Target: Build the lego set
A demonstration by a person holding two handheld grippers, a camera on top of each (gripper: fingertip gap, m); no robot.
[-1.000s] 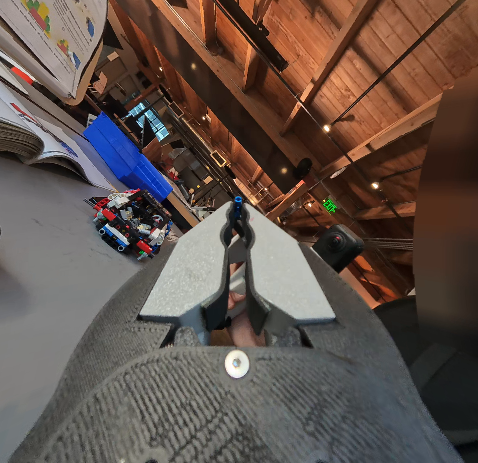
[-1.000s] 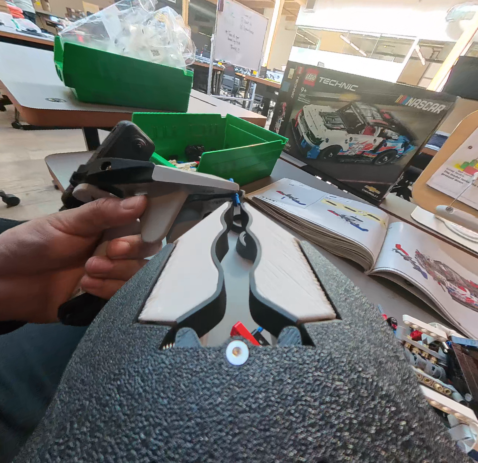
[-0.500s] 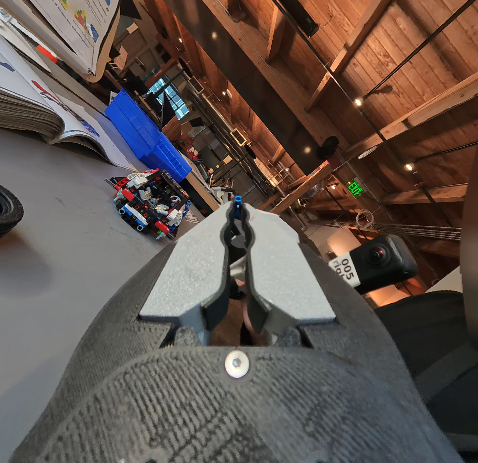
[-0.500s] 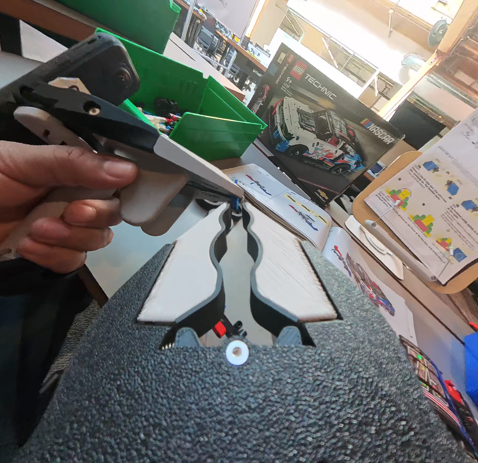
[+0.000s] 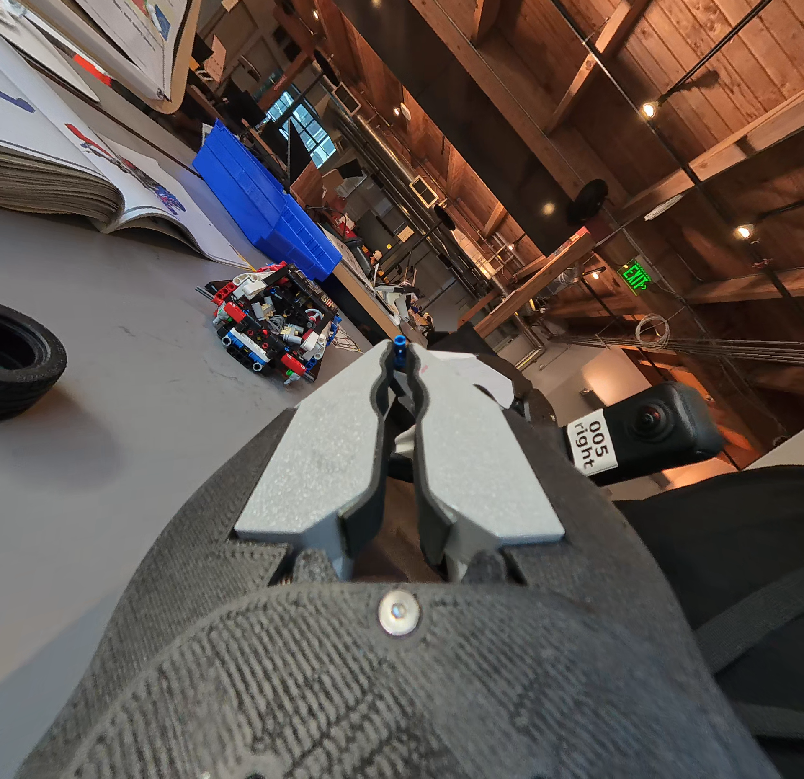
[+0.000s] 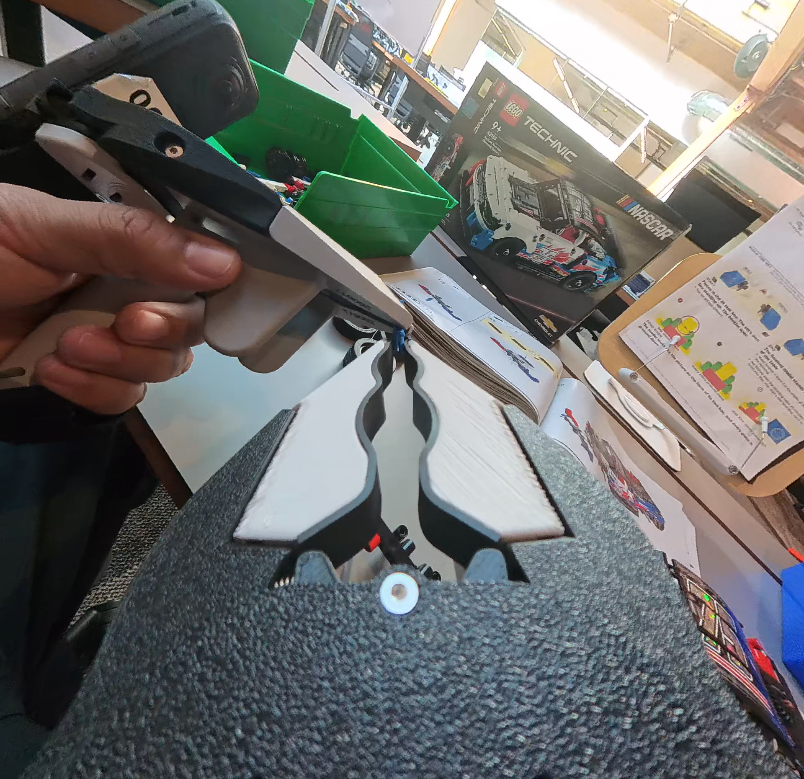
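My left gripper [image 5: 398, 358] is shut on a small blue pin [image 5: 398, 350] that sticks out past its tips. My right gripper [image 6: 398, 355] has its jaws closed to a narrow gap on a small black piece, mostly hidden between the pads. The blue pin [image 6: 396, 338] meets it right at my right fingertips. In the right wrist view a hand [image 6: 108, 279] holds the left gripper, whose tip comes in from the left. The partly built lego model [image 5: 274, 318] sits on the grey table; it also shows in the right wrist view [image 6: 731, 653].
A black tyre [image 5: 26, 362] lies at the left of the table. An open instruction book [image 6: 478, 344], green bins [image 6: 348, 183], the set's box [image 6: 557, 218], a sheet on a wooden stand [image 6: 739, 344] and a blue bin [image 5: 265, 210] stand around. Left and right tips are no more than a few centimetres apart.
Both grippers have tilted and drawn closer together, tips still meeting at the blue pin. The black piece now sits deeper at my right fingertips. The left gripper looms larger in the right view.
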